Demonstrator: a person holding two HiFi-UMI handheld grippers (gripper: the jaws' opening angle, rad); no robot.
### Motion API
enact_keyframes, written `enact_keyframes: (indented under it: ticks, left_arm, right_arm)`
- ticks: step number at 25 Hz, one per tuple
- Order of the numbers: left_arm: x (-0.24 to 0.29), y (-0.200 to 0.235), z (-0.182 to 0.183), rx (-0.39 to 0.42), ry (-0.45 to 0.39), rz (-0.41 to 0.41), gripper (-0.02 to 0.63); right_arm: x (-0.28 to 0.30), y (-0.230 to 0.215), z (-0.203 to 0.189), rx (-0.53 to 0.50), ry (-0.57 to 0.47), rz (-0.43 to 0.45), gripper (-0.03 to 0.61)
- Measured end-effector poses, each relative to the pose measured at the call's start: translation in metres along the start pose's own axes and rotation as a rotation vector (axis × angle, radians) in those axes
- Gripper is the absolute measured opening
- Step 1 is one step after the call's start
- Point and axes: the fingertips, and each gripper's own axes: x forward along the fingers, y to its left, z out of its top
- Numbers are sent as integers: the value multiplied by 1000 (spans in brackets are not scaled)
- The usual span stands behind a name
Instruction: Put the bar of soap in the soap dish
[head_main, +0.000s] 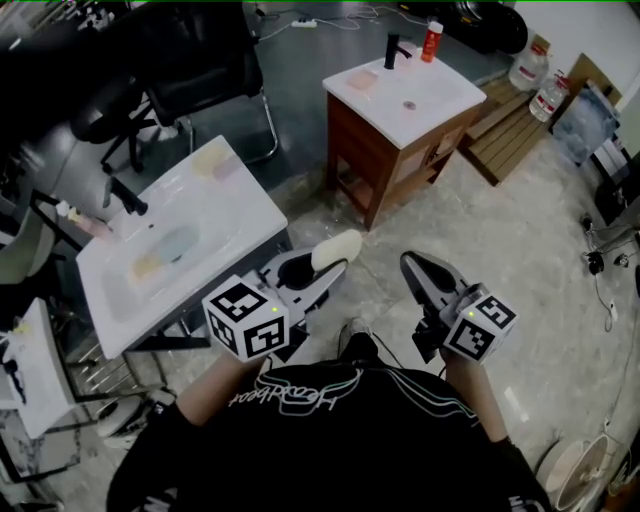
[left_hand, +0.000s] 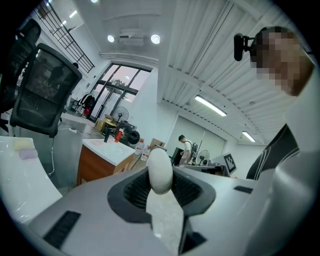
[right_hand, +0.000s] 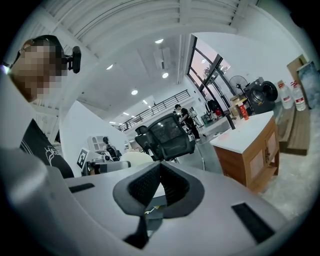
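The left claw (head_main: 325, 268) is pinching the bar of soap (head_main: 337, 247), whose long axis is jutting past the tips. The near washbasin (head_main: 240, 205) is lying just to this claw's left. The right claw (head_main: 415, 268), pressed together and empty, is sitting farther off. I cannot pick out a soap dish.

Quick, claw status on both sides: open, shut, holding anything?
Left claw: closed on the bar of soap.
Right claw: closed, nothing between its jaws.
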Motion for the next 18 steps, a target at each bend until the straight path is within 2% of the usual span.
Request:
enact_keyframes:
  ticks: [9, 18]
  left_arm:
    - [87, 26, 25, -21, -2, 27, 129]
    - [161, 37, 45, -7, 4, 61, 129]
  right_arm:
    - [15, -78, 43, 4, 33, 40, 26]
    - [13, -151, 86, 16, 11, 60, 26]
